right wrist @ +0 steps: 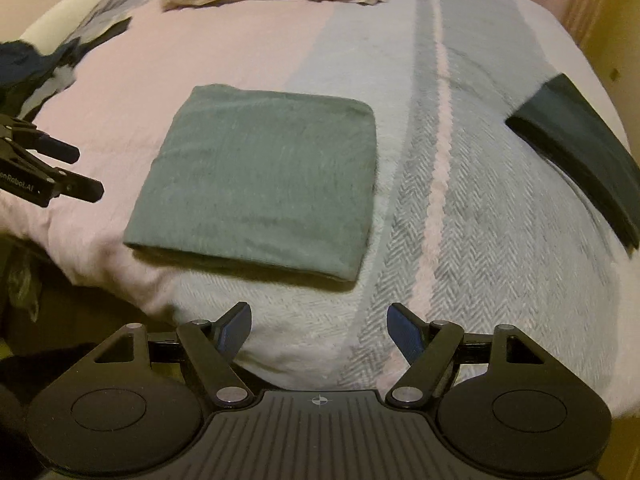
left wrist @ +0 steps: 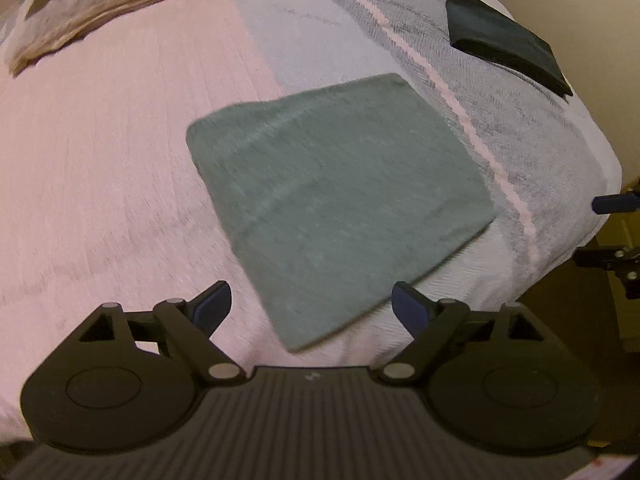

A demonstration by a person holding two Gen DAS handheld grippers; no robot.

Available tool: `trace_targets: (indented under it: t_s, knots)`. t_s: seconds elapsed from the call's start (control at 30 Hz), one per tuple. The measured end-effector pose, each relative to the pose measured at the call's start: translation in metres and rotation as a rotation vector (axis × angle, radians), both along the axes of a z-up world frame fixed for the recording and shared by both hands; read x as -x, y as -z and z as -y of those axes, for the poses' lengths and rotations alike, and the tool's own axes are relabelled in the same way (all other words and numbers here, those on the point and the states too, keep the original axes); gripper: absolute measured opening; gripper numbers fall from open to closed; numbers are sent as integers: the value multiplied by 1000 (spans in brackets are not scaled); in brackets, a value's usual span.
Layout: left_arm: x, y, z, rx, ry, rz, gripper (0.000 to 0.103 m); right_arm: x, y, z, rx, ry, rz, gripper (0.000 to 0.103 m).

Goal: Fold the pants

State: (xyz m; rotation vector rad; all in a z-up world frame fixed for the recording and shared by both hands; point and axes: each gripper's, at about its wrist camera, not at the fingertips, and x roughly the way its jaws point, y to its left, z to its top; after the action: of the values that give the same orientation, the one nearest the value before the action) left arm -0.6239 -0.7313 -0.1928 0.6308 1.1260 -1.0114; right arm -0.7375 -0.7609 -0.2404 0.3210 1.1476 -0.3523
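Green pants [right wrist: 256,180] folded flat on bed [right wrist: 480,240] — left gripper [left wrist: 311,306] and right gripper [right wrist: 319,328] both spread wide, empty, at 6 o'clock.

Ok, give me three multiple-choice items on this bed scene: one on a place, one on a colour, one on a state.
1. Where does the dark folded garment lie relative to the green folded pants?
A. On top of them
B. Apart, to their right
C. Under them

2. What colour is the bedspread under the dark garment?
A. Grey herringbone with a pink stripe
B. Plain red
C. Black

3. How do the left claw and right claw stand?
A. Both open, empty
B. Both shut on the pants
C. One holds a pillow

Answers: B, bedspread shows between them; A, the weave is visible; A, fingers are spread with nothing between.
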Motion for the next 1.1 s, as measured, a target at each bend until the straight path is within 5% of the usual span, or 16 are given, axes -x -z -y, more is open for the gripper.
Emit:
trace_targets:
  t_s: [0.67,0.87,1.1]
  knots:
    - [2,6,-20,9,-41,33,87,-19,-1,-7,22,-80,3,72]
    - [15,23,-45,40,57,178,87,-21,23,-48,269,-422,2,72]
    - [59,68,-59,55,299,375,88,-30,99,-77,503,-797,7,72]
